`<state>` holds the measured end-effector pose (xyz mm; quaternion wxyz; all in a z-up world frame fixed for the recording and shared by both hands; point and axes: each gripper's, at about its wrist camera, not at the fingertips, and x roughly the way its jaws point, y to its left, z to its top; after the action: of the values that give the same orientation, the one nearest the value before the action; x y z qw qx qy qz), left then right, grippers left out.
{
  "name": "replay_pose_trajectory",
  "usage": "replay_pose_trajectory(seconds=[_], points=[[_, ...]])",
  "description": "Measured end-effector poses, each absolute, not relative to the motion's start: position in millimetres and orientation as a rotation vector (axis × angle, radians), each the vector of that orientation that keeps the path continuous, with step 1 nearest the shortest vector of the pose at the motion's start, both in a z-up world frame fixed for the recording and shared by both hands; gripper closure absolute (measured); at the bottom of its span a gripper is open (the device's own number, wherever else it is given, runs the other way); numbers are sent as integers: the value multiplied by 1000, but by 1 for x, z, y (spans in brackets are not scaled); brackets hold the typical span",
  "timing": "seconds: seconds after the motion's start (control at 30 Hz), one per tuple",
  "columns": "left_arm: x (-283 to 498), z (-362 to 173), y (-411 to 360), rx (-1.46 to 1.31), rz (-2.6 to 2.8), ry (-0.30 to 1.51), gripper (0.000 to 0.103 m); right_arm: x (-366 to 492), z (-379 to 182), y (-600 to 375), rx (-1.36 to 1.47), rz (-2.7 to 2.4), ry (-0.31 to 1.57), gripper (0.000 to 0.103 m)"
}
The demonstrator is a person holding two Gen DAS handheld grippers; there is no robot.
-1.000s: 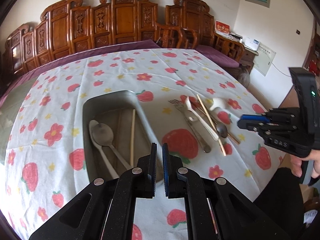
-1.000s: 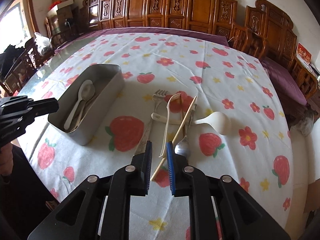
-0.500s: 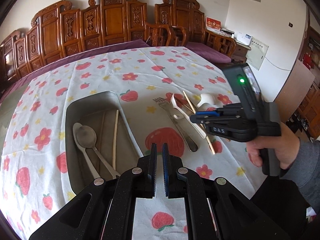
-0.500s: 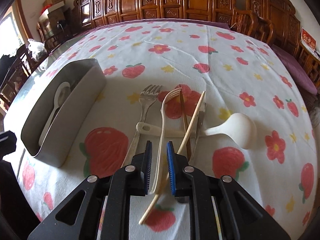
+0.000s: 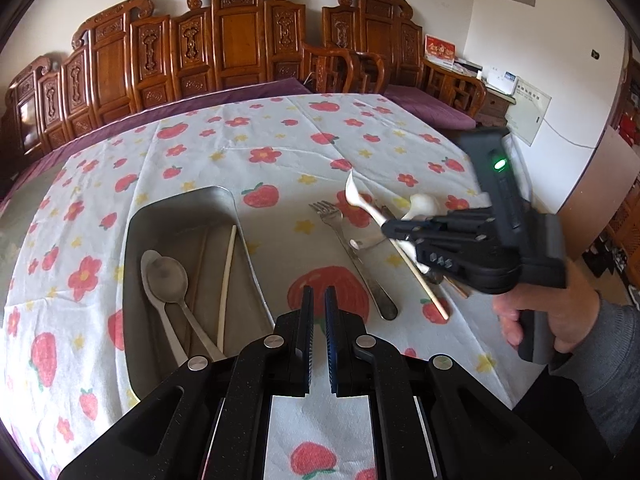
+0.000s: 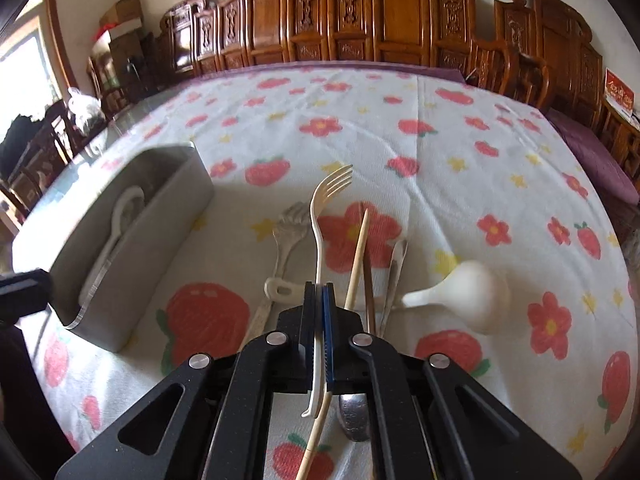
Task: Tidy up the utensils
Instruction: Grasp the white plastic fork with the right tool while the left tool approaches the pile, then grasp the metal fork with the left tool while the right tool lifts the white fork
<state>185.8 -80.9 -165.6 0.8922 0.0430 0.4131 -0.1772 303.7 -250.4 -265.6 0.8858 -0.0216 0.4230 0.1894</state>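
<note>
My right hand-held gripper (image 6: pixel 319 312) pinches the cream fork (image 6: pixel 323 216), tines lifted above the pile mid-bench (image 6: pixel 440 152); my left hand-held gripper (image 5: pixel 316 316), pressed together, hovers beside the tray (image 5: pixel 132 248)

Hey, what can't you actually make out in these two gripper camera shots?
- Right wrist view: the metal spoon bowl is mostly hidden under the right hand-held gripper, which is shut on the cream fork.
- Right wrist view: the bin's contents are blurred and walled off.
- Left wrist view: the ladle is partly hidden behind that gripper.
</note>
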Motion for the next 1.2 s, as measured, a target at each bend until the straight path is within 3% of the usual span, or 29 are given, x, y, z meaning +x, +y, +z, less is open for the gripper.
replay_pose_trajectory(seconds=[0.7,0.83,1.2], points=[[282,-209,-154,108,-315,1013,97,330,-265,-308,32,367,865,98],[298,-218,-160,100,-297,1034,77,330,-264,-310,39,369,860,98],[325,-245,-165,100,-236,1125,77,329,-261,-311,51,377,852,98]])
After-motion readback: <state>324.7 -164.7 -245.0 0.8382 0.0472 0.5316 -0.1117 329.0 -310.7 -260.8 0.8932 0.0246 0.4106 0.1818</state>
